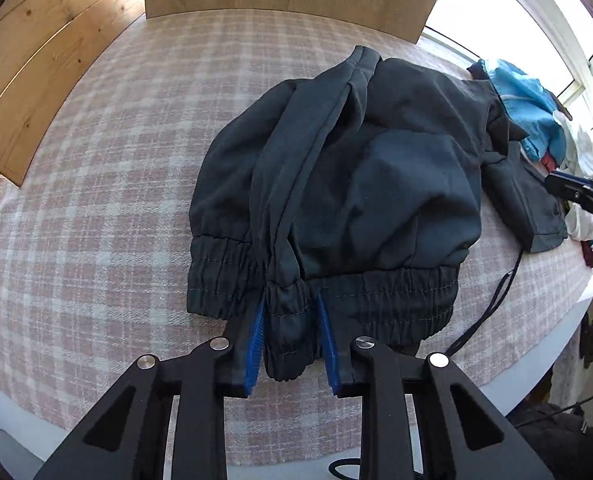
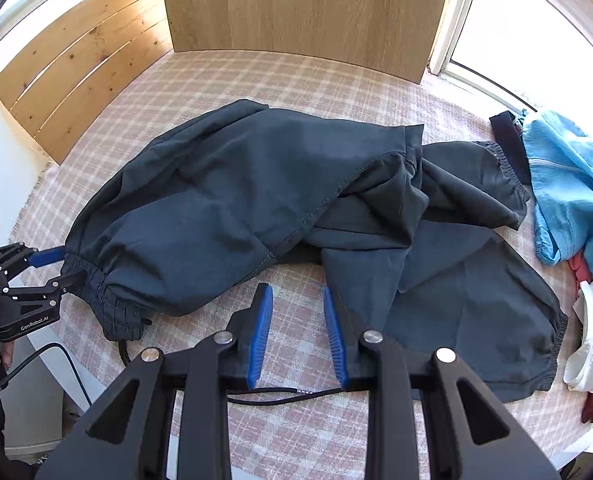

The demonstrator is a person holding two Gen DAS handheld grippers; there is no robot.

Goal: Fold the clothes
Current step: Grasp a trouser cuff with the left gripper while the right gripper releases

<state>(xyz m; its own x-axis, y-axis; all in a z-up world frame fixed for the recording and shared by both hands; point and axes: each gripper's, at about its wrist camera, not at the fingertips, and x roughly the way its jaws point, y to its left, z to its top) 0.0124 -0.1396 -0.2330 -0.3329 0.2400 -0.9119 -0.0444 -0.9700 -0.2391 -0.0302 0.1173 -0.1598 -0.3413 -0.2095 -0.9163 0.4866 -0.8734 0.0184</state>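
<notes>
Between left tool (image 1: 292,340) pads: dark jacket (image 1: 336,184) cuff, pinched; right tool (image 2: 298,332) spread, jacket just beyond.

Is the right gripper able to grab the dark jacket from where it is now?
Probably yes. The right gripper is open over bare plaid cloth, and the dark jacket lies just ahead with nothing between.
</notes>
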